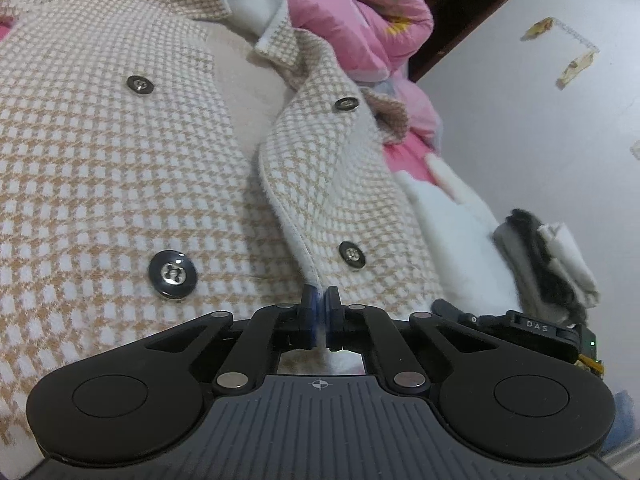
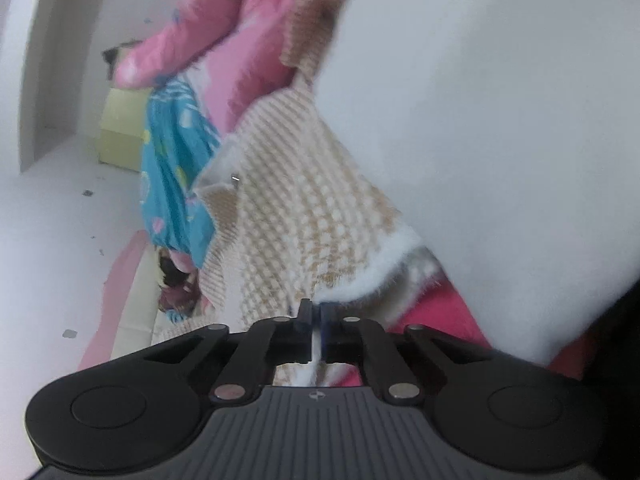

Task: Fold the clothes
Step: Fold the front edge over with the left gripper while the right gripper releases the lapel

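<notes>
White wall [image 1: 520, 128] with a dark opening [image 1: 472, 4]; pale floor [image 2: 60, 248] — pink bedding [image 1: 372, 20].

one readable marking: "das"

from my left wrist camera i can read the letters "d a s" in pale capitals on a black device [image 1: 532, 326] that sits low at the right edge, just beyond my own gripper's linkage; a small green light glows at its far right end. a small crosshair sign, a circle cut by a cross, is printed on the grey ribbed housing [image 1: 319, 385] of that gripper, and i see the same sign on the grey ribbed housing [image 2: 316, 396] in my right wrist camera. i can read no other text, brand or number in either view.
</notes>
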A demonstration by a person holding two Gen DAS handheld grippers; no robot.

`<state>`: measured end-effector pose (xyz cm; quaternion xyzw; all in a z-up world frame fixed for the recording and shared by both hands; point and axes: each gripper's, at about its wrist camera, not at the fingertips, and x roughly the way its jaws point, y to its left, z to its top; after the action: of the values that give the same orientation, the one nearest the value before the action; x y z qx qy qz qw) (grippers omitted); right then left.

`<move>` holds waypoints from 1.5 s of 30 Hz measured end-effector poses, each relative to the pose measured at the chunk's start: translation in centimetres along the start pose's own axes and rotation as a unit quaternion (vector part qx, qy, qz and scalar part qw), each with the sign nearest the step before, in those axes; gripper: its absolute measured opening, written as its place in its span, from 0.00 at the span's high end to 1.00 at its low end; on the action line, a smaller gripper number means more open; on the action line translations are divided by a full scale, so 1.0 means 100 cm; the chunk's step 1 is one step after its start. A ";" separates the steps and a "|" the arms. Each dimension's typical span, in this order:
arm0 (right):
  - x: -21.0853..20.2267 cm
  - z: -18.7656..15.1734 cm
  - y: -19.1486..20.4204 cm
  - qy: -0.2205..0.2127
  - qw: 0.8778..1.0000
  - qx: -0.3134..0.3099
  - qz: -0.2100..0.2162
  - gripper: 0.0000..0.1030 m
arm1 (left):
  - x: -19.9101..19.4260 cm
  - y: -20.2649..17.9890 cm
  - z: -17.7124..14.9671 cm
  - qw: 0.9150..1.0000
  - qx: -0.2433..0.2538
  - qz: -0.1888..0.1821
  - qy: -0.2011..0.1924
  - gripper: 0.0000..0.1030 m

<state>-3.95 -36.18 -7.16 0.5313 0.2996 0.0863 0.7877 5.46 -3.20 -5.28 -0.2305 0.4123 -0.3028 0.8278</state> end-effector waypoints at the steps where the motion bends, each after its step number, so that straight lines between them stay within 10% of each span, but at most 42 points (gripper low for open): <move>1: -0.003 0.000 0.005 -0.005 1.000 -0.009 -0.001 0.99 | -0.001 -0.001 0.000 1.000 0.000 -0.003 0.002 0.99; 12: -0.004 -0.002 0.033 0.036 0.984 -0.131 -0.115 0.96 | 0.015 0.002 -0.006 0.999 0.029 0.019 0.021 0.98; 19: -0.007 0.001 0.106 0.032 0.946 -0.292 -0.139 0.84 | 0.013 0.008 -0.012 0.997 0.077 0.000 0.009 0.98; 23: 0.023 0.007 0.159 0.013 0.892 -0.430 -0.142 0.82 | 0.014 0.015 -0.016 0.996 0.082 -0.021 0.000 0.98; 35: 0.280 0.005 0.218 0.059 0.658 -0.716 -0.224 0.67 | 0.013 0.035 -0.028 0.990 0.106 -0.089 -0.038 0.98; 40: 0.380 0.029 0.208 0.073 0.620 -0.722 -0.299 0.61 | 0.014 0.040 -0.033 0.984 0.129 -0.114 -0.051 0.98; 45: 0.451 0.061 0.192 0.089 0.610 -0.697 -0.366 0.61 | 0.015 0.044 -0.035 0.977 0.152 -0.137 -0.059 0.98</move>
<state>39.33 -12.45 -5.66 -0.3428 0.3871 0.0209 0.8557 4.66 -1.55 -10.81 -0.1743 0.2762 -0.4580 0.8268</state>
